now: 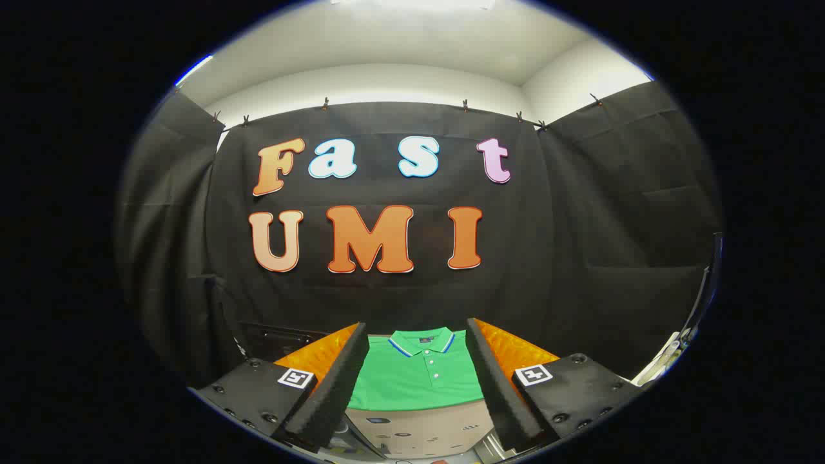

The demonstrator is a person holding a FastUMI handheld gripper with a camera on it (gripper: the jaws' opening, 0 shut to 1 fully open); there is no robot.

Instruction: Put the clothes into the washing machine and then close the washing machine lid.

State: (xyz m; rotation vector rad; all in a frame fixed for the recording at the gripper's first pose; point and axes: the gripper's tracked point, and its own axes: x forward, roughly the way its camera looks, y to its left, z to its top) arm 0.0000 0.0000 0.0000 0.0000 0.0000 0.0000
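A green polo shirt point(417, 380) with a blue-and-white striped collar lies folded flat, collar toward the far wall, on a pale surface. My gripper point(417, 348) is open, its two fingers point(335, 380) spread wide to either side of the shirt as seen from here. The shirt lies beyond and below the fingers, untouched. At the far right a white appliance edge point(664, 364) with a raised dark-rimmed lid point(706, 290) peeks in; it looks like the washing machine, though little of it shows.
A light panel point(419, 432) with small printed marks lies just under the shirt's near hem, between the finger bases. The black cloth wall hangs close behind the shirt. A dark box-like object point(277, 338) sits low at the back left.
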